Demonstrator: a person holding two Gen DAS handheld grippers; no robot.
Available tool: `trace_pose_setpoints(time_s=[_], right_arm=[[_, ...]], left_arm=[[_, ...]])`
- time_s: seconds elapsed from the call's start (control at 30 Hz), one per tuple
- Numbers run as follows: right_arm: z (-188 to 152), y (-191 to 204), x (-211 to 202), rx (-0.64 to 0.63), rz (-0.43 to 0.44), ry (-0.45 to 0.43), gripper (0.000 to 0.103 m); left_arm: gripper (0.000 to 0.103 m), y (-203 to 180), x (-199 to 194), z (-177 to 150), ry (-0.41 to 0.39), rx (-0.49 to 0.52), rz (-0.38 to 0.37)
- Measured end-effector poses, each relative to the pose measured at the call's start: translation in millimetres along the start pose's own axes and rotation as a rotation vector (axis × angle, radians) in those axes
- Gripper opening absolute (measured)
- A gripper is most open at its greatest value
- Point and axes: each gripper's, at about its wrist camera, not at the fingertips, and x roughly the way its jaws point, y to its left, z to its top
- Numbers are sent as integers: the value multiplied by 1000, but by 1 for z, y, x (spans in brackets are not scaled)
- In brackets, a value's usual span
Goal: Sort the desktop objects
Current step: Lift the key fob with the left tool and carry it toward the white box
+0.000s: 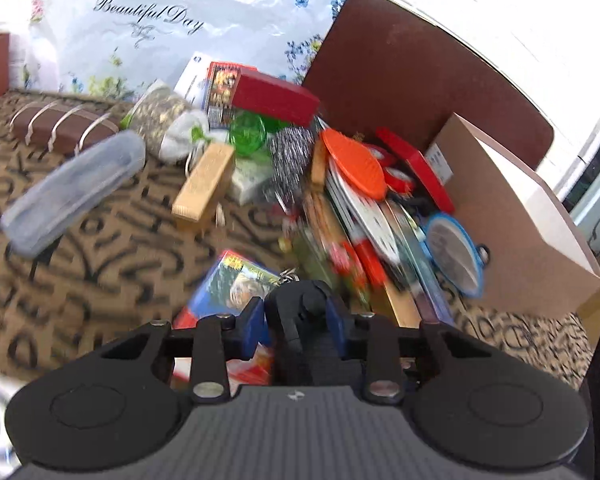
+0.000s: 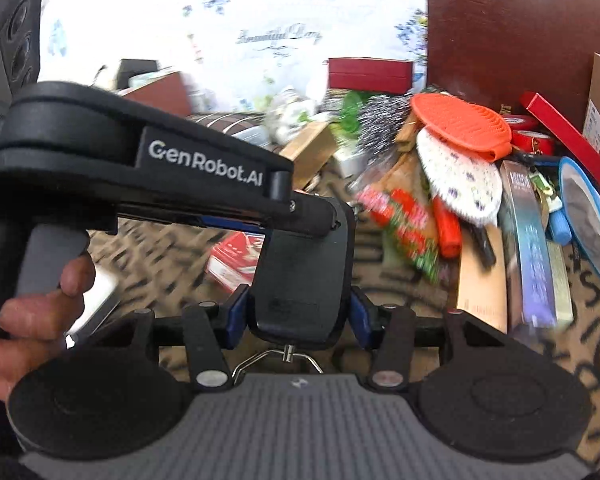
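Observation:
Both grippers hold the same black car key fob [image 2: 302, 268] with a metal ring [image 2: 278, 360]. My right gripper [image 2: 298, 312] is shut on its lower body. My left gripper [image 2: 320, 216] comes in from the left and is shut on its top end. In the left wrist view the left gripper [image 1: 300, 316] pinches the black fob [image 1: 300, 308] between its blue pads. Behind lies a pile of desktop objects: an orange silicone brush [image 1: 356, 164], a white brush [image 2: 458, 178], a blue-rimmed mirror [image 1: 456, 256] and a red box [image 1: 276, 98].
A patterned brown cloth [image 1: 80, 248] covers the table. On it lie a clear plastic case [image 1: 72, 188], a brown striped case [image 1: 64, 128], a wooden block [image 1: 204, 182], a colourful card box [image 1: 224, 280]. A cardboard box [image 1: 512, 216] and brown chair back [image 1: 412, 68] stand at right.

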Motion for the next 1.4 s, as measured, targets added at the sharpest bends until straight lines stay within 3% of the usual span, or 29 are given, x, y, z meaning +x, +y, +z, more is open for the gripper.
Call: trace_pose_setpoints(time_s=[0.17, 0.27, 0.6, 0.73, 0.83, 0.93, 1.0, 1.17, 1.4], right_arm=[[-25, 12, -35, -26, 29, 31, 50], [-42, 15, -55, -32, 27, 51, 50], [-43, 0, -62, 18, -25, 43, 50], [-47, -7, -63, 27, -16, 61, 50], [-49, -5, -62, 8, -20, 72, 50], [-51, -1, -63, -24, -33, 68, 50], [-52, 0, -61, -44, -44, 75, 50], [-52, -3, -69, -22, -66, 53, 49], [-39, -15, -104, -11, -103, -43, 49]], left_arm=[[36, -8, -22, -31, 40, -29, -49], [46, -19, -17, -44, 60, 10, -32], [50, -40, 0, -43, 112, 62, -33], [58, -32, -3, -52, 158, 42, -14], [58, -28, 2, -56, 179, -5, -40], [59, -35, 9, -58, 193, 13, -76], [59, -43, 10, -58, 179, 49, -59], [47, -49, 3, -55, 148, 19, -49], [47, -89, -16, -32, 53, 96, -81]])
